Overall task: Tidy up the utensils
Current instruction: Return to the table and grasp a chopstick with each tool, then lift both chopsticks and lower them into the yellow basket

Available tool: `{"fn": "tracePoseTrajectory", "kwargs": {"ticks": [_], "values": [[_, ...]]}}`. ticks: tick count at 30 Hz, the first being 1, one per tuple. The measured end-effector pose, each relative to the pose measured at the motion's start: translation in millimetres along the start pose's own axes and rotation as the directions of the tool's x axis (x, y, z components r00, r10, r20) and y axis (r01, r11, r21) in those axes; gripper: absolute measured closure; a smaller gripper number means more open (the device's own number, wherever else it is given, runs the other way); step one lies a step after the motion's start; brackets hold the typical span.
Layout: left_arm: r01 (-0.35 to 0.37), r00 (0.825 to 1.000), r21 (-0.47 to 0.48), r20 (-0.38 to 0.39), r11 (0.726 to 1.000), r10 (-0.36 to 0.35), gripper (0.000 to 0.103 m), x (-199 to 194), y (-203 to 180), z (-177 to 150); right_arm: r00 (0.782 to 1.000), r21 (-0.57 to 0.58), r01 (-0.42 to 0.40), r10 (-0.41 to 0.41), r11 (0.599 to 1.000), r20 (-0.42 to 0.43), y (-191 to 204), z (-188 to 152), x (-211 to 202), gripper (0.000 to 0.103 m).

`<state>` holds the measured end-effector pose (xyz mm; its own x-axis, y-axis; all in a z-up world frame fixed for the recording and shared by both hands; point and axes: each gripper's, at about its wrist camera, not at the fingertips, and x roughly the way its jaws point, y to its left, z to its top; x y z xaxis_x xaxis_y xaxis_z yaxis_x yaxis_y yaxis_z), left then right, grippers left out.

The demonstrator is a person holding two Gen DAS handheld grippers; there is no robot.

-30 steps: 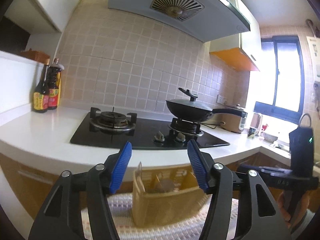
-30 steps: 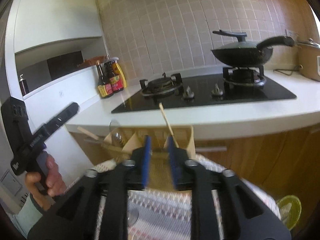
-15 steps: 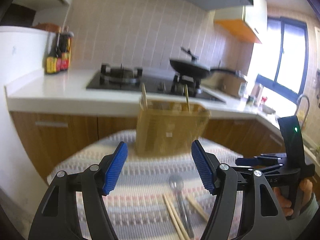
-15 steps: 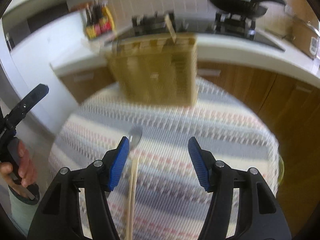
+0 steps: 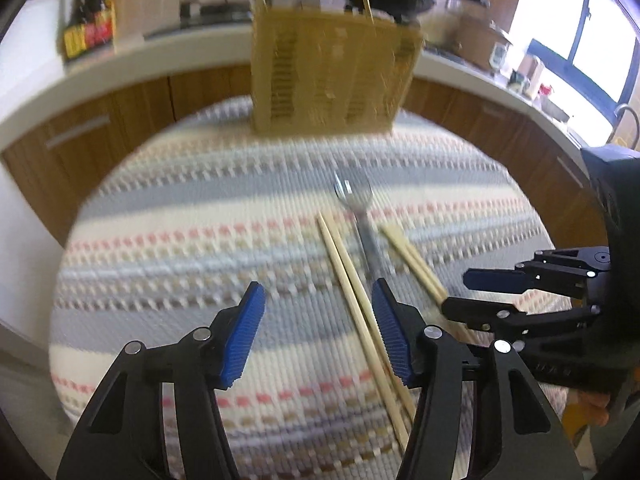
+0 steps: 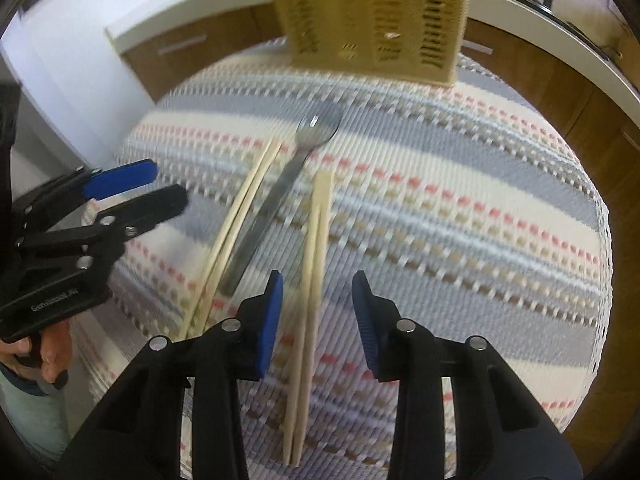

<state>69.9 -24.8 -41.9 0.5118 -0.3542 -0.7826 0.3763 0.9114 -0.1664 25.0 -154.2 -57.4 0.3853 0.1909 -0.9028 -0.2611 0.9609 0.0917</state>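
Note:
On the striped tablecloth [image 5: 200,216] lie a metal spoon [image 5: 362,220] and two pairs of wooden chopsticks, one to each side of it. My left gripper [image 5: 318,336] hovers over the cloth with its jaws closing and nothing between them; the left chopstick pair [image 5: 352,280] runs under its right finger. My right gripper [image 6: 318,320] points down over the right chopstick pair [image 6: 312,264], which lies between its closing jaws, untouched by the pads. The spoon [image 6: 280,196] and the other pair [image 6: 236,232] lie to its left. A slotted yellow utensil basket [image 5: 332,72] stands at the far edge and holds upright chopsticks.
Each gripper shows in the other's view: the right gripper [image 5: 458,292] and the left gripper [image 6: 170,186], close together. Wooden cabinets and a white counter [image 5: 120,60] with a stove, pan and sauce bottles [image 5: 90,32] curve behind the table.
Both grippers have tipped down from facing the stove to looking at the tablecloth and have come lower. The right jaws have narrowed over a chopstick pair; the left jaws have narrowed slightly.

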Motion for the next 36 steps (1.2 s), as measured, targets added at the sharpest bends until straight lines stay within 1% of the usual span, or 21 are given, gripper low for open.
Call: {"fn": "tracePoseTrajectory", "kwargs": {"ticks": [2,3,5,6,7,8,12,15,17,18,20,21,22,25,26,27,29,30,36], "values": [[0.001,1.0,0.003,-0.028,1.0,-0.001,0.054,5,-2,-5,1.0,-0.018,0.019,-0.02,1.0,-0.008,7,-4,4,0.076],[-0.003,0.999,0.01,-0.043,1.0,0.003,0.055,7,-3,-7,0.999,-0.034,0.043,-0.043,0.998,0.001,11,-6,4,0.077],[-0.023,0.998,0.015,-0.06,1.0,0.024,0.055,12,-6,-8,0.996,-0.072,0.093,-0.092,0.993,0.013,19,-9,5,0.077],[-0.042,0.996,0.013,-0.083,0.999,0.043,0.055,17,-5,-9,0.993,-0.096,0.119,-0.117,0.988,0.022,24,-11,5,0.077],[-0.047,0.994,0.012,-0.094,0.999,0.047,0.055,19,-8,-8,0.991,-0.106,0.131,-0.129,0.986,0.025,25,-12,4,0.077],[-0.043,0.994,0.011,-0.102,0.999,0.043,0.056,21,-8,-8,0.991,-0.107,0.135,-0.133,0.985,0.026,26,-12,5,0.078],[-0.046,0.993,0.031,-0.11,0.998,0.049,0.056,24,-15,-7,0.991,-0.071,0.133,-0.132,0.988,0.02,20,-12,1,0.089],[-0.076,0.989,0.063,-0.121,0.995,0.083,0.055,28,-23,-5,0.992,-0.041,0.123,-0.123,0.992,0.008,6,-11,-3,0.09],[-0.104,0.985,0.081,-0.132,0.991,0.114,0.053,31,-29,-4,0.992,-0.023,0.129,-0.129,0.991,0.004,1,-10,-4,0.09],[-0.11,0.983,0.085,-0.136,0.99,0.121,0.053,32,-31,-3,0.991,-0.018,0.13,-0.13,0.991,0.001,0,-10,-4,0.09],[-0.141,0.976,0.128,-0.146,0.982,0.159,0.055,34,-37,-2,0.993,-0.006,0.118,-0.118,0.993,-0.006,-3,-11,-5,0.09],[-0.138,0.976,0.133,-0.149,0.982,0.157,0.061,34,-37,-2,0.993,-0.003,0.117,-0.117,0.993,-0.007,-5,-11,-6,0.092],[-0.13,0.976,0.137,-0.157,0.982,0.151,0.063,33,-38,-1,0.994,0.002,0.112,-0.112,0.994,-0.008,-6,-11,-6,0.092],[-0.132,0.974,0.149,-0.166,0.98,0.156,0.087,30,-36,-2,0.996,0.023,0.086,-0.086,0.996,-0.011,-11,-11,-6,0.092],[-0.145,0.971,0.15,-0.168,0.978,0.169,0.097,29,-33,-2,0.997,0.032,0.074,-0.074,0.997,-0.013,-12,-12,-6,0.092],[-0.148,0.97,0.146,-0.169,0.978,0.172,0.098,27,-29,-2,0.998,0.042,0.061,-0.061,0.997,-0.015,-15,-12,-6,0.093],[-0.133,0.974,0.103,-0.169,0.986,0.149,0.099,24,-21,-3,0.999,0.062,0.036,-0.035,0.997,-0.02,-19,-12,-8,0.093],[-0.145,0.974,0.081,-0.163,0.986,0.157,0.099,23,-17,-3,0.999,0.07,0.03,-0.028,0.997,-0.022,-21,-11,-8,0.093],[-0.155,0.973,0.024,-0.167,0.988,0.157,0.099,16,3,-6,0.998,0.116,0.042,-0.038,0.992,-0.04,-35,-10,-9,0.092]]}}
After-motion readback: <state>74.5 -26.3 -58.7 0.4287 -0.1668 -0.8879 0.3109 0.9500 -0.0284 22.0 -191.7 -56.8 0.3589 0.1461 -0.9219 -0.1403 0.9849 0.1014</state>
